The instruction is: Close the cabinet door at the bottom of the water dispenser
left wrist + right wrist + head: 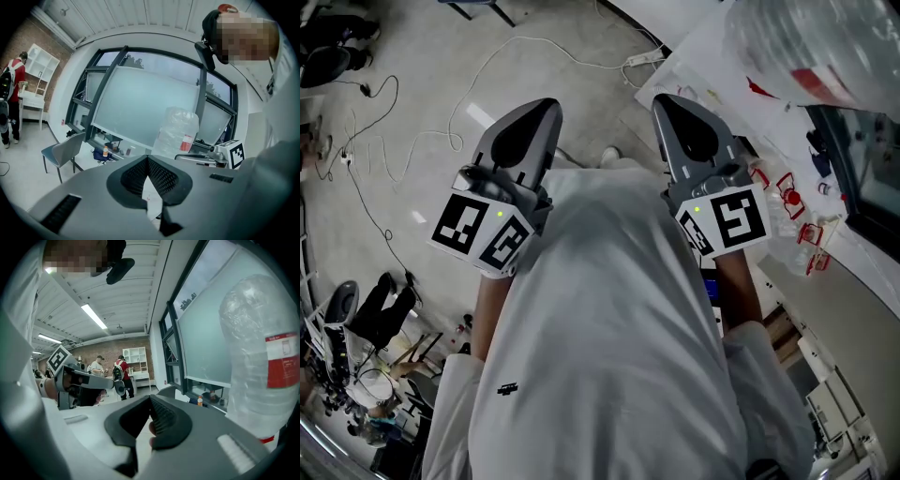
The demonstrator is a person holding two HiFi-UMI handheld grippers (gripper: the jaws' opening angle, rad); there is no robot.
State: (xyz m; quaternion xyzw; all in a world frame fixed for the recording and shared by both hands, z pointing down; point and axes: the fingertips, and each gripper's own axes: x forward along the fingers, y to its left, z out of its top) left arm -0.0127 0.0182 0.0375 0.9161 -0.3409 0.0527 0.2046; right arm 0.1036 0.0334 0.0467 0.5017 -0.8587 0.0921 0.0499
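1. We see the left gripper (148, 159) with its jaws together, tips meeting, nothing in it.
2. The right gripper (151, 398) is the same: jaws closed tip to tip, empty.
3. Both are held side by side but apart in front of the person's white shirt (609, 328), each with its marker cube (483, 230) toward the body.
4. The dispenser (750, 122) is at the right of the head view, just past the right gripper. It has a white body with small red parts, and a clear bottle (262, 362) with a red label sits on top.
5. The cabinet door is hidden in every view, so we cannot tell whether it is open or closed.
6. The floor (412, 84) is pale grey and smooth, with a bright glare patch.
7. Thin cables (478, 84) loop across the floor, and a power strip (642, 58) lies near the dispenser.
8. A big window (140, 108) with dark frames and frosted panes is behind the bottle.
9. A small orange bottle (200, 401) stands on the ledge under the window.
10. A grey chair (63, 152) stands on the floor near the window.
11. At the far end are a brick wall (108, 352) and a white shelf (40, 65), with people (123, 369) standing there, one in red.
12. The ceiling is white and panelled, with a strip lamp (96, 317) lit.
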